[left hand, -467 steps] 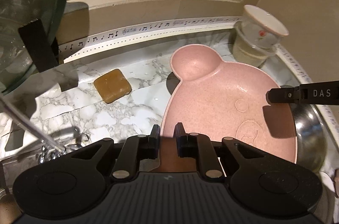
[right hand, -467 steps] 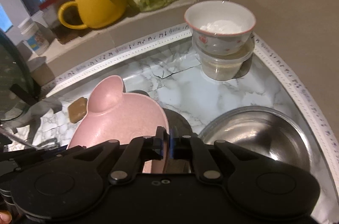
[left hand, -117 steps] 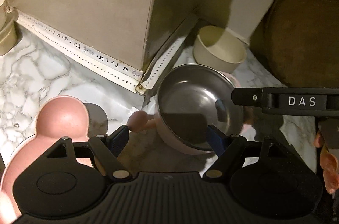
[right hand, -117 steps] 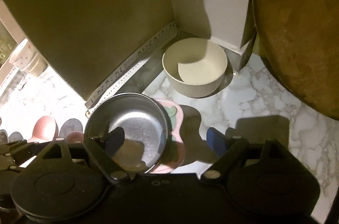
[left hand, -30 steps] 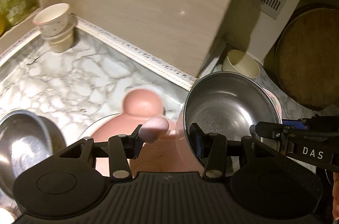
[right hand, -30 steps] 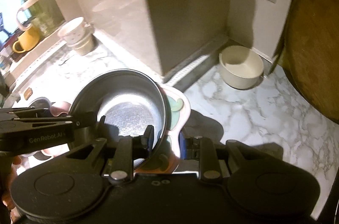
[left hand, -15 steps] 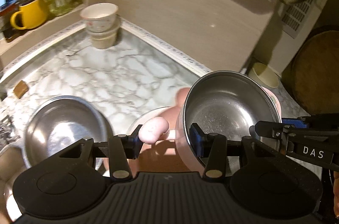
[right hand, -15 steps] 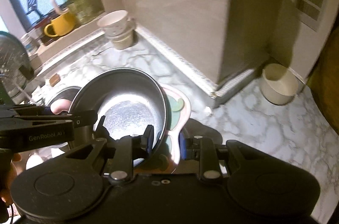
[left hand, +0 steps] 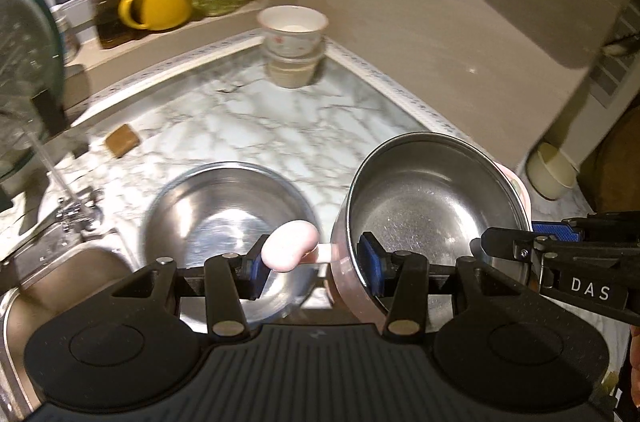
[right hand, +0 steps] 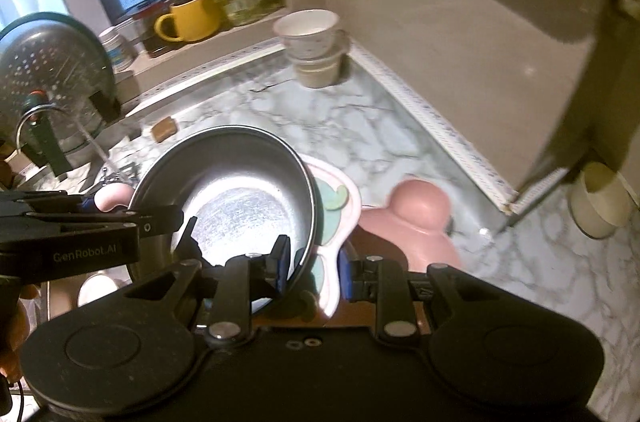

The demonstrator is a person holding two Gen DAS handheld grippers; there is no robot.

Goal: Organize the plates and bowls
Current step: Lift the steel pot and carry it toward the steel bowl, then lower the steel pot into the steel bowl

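Both grippers have lifted the steel bowl point(left hand: 432, 206) and pink plate point(right hand: 340, 218) stack toward the sink-side second steel bowl point(left hand: 224, 210), left gripper point(left hand: 316, 262) and right gripper point(right hand: 312, 262) clamping opposite rims, so nesting's still left.

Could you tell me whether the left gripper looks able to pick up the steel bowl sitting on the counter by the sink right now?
Probably not as things stand: the left gripper is shut on the carried steel bowl with the right gripper, though the counter bowl lies uncovered just below.
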